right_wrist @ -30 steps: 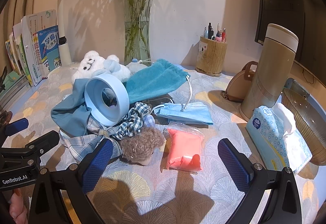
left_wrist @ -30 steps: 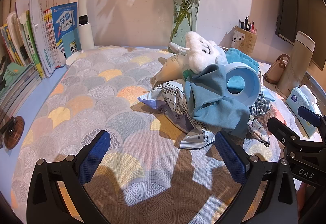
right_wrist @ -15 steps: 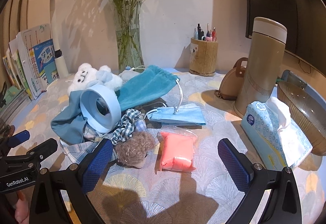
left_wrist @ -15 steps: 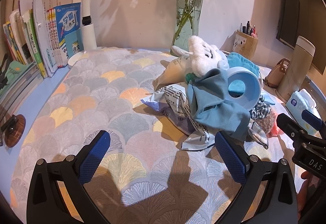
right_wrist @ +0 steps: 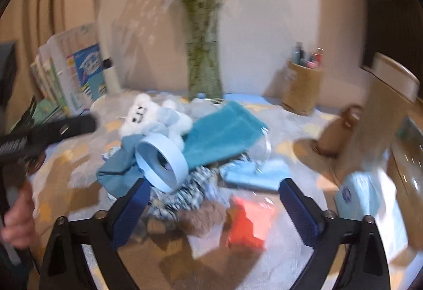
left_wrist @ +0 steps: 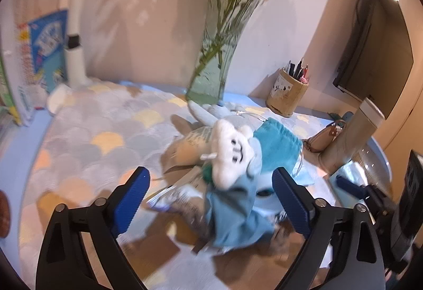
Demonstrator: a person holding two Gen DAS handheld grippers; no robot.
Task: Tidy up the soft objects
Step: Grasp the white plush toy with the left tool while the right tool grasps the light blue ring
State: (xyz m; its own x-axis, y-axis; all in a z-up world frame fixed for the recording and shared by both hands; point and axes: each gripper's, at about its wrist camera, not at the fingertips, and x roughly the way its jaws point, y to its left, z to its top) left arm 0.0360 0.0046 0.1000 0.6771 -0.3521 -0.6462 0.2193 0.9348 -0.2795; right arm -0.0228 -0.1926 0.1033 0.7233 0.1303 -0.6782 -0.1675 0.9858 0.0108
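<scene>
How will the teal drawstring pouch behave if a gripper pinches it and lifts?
The teal drawstring pouch lies flat and creased across the pile, so it will likely go floppy and drape. It looks like terry-type cloth, so probably grippy and light. Its white cord trails over the blue face mask, which might drag along.

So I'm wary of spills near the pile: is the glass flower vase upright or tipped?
Upright. The vase stands on its base behind the pile of soft things, stems rising straight from it.
</scene>
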